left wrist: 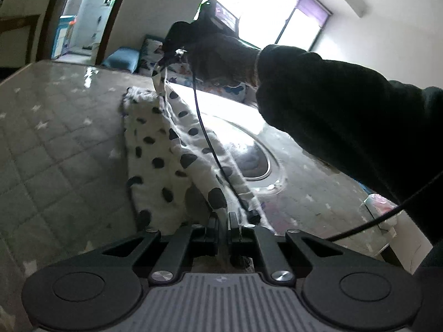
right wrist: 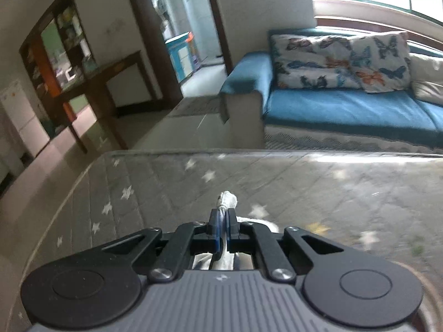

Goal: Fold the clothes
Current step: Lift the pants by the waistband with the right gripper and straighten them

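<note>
A white garment with black dots (left wrist: 157, 149) lies partly on the grey star-patterned table (left wrist: 55, 138), with one edge lifted taut between both grippers. My left gripper (left wrist: 223, 218) is shut on the garment's near edge, low over the table. My right gripper (left wrist: 171, 52), held by a dark-sleeved arm (left wrist: 332, 110), is shut on the far edge and lifts it above the table. In the right wrist view the right gripper (right wrist: 223, 218) pinches a white bunch of the garment (right wrist: 227, 199) above the table (right wrist: 304, 182).
A black cable (left wrist: 205, 135) hangs from the right gripper across the garment. A round metal inset (left wrist: 257, 163) sits in the table to the right. A blue sofa (right wrist: 346, 108) with butterfly cushions stands beyond the table. A dark wooden desk (right wrist: 105, 83) and doorway are at left.
</note>
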Demonstrator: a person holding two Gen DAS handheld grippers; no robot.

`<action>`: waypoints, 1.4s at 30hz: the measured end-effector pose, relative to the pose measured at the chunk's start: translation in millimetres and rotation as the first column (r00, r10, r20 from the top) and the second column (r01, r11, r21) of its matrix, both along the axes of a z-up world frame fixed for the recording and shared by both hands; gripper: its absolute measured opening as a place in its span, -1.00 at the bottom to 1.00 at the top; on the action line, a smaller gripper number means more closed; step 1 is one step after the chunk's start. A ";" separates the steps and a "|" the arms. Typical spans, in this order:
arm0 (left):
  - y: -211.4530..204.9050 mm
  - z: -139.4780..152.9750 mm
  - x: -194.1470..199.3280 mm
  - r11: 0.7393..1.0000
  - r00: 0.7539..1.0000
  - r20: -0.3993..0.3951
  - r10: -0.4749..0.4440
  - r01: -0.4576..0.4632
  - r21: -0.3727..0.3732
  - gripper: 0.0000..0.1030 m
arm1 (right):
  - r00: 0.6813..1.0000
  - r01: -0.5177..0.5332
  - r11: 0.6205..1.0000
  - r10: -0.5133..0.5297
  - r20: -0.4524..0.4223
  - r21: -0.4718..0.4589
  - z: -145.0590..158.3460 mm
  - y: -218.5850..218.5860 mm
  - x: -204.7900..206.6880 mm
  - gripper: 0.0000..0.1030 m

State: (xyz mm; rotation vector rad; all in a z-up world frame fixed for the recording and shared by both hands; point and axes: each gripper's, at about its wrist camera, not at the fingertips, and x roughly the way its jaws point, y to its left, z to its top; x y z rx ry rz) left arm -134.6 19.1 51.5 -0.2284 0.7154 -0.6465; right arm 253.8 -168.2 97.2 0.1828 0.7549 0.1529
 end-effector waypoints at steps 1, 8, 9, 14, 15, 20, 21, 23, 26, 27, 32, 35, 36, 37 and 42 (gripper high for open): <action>2.5 -2.5 0.4 1.000 1.000 -0.010 0.006 -0.006 -0.001 -0.87 | 1.000 -0.016 1.000 0.016 -0.008 -0.003 -5.6 9.1 1.6 -0.93; 14.4 -13.2 2.7 1.000 0.998 -0.052 0.024 -0.024 0.001 -0.87 | 0.989 -0.141 0.988 0.143 -0.036 0.058 -19.0 39.4 -2.8 -0.83; 15.3 -13.4 2.3 1.000 0.998 -0.052 0.023 -0.023 0.002 -0.87 | 0.988 -0.152 0.987 0.154 -0.024 0.055 -15.1 37.3 -4.7 -0.83; 17.3 -13.9 -0.2 1.000 0.999 -0.045 0.019 -0.019 0.005 -0.87 | 0.992 -0.128 0.992 0.127 -0.009 -0.017 3.9 6.9 -10.1 -0.81; 15.6 -13.7 0.6 1.000 0.999 -0.046 0.019 -0.019 0.003 -0.87 | 0.993 -0.116 0.993 0.115 -0.015 -0.030 5.2 -1.2 -11.0 -0.81; 14.5 -13.6 0.0 1.000 0.999 -0.041 0.026 -0.026 0.006 -0.87 | 0.996 -0.054 0.997 0.050 -0.072 -0.055 -6.1 -40.9 -16.8 -0.80; 14.8 -13.2 0.2 1.000 0.999 -0.040 0.030 -0.030 0.007 -0.87 | 0.996 -0.050 0.997 0.045 -0.080 -0.056 -9.9 -44.6 -17.7 -0.80; 17.7 -11.1 -0.9 0.999 0.999 -0.036 0.041 -0.040 0.007 -0.87 | 0.994 -0.046 0.998 0.041 -0.099 -0.044 -20.1 -52.2 -17.8 -0.80; 22.2 -10.0 -2.3 0.998 0.997 -0.041 0.058 -0.057 0.014 -0.88 | 0.992 -0.062 0.998 0.061 -0.113 -0.011 -32.8 -54.5 -16.4 -0.80; 23.5 -10.7 -2.3 0.998 0.997 -0.047 0.063 -0.062 0.014 -0.88 | 0.991 -0.072 0.997 0.071 -0.114 -0.003 -35.5 -52.5 -14.3 -0.74; 26.2 -16.1 0.8 0.997 0.994 -0.075 0.079 -0.077 0.022 -0.88 | 0.990 -0.095 0.994 0.089 -0.111 -0.046 -48.4 -38.0 -5.1 -0.50; 26.5 -16.2 2.1 0.997 0.994 -0.075 0.074 -0.072 0.025 -0.88 | 0.990 -0.102 0.993 0.094 -0.109 -0.067 -55.8 -32.9 1.1 -0.51; 26.6 -16.3 2.7 0.997 0.995 -0.075 0.073 -0.071 0.028 -0.88 | 0.990 -0.104 0.992 0.096 -0.107 -0.074 -57.5 -31.8 2.3 -0.63; 26.9 -16.7 3.1 0.997 0.994 -0.077 0.073 -0.071 0.030 -0.87 | 0.990 -0.107 0.991 0.098 -0.103 -0.083 -57.7 -31.1 3.2 -0.77; 28.9 -21.8 5.4 0.997 0.993 -0.093 0.076 -0.072 0.038 -0.88 | 0.993 -0.107 0.983 0.099 -0.058 -0.150 -51.2 -28.0 10.3 -0.90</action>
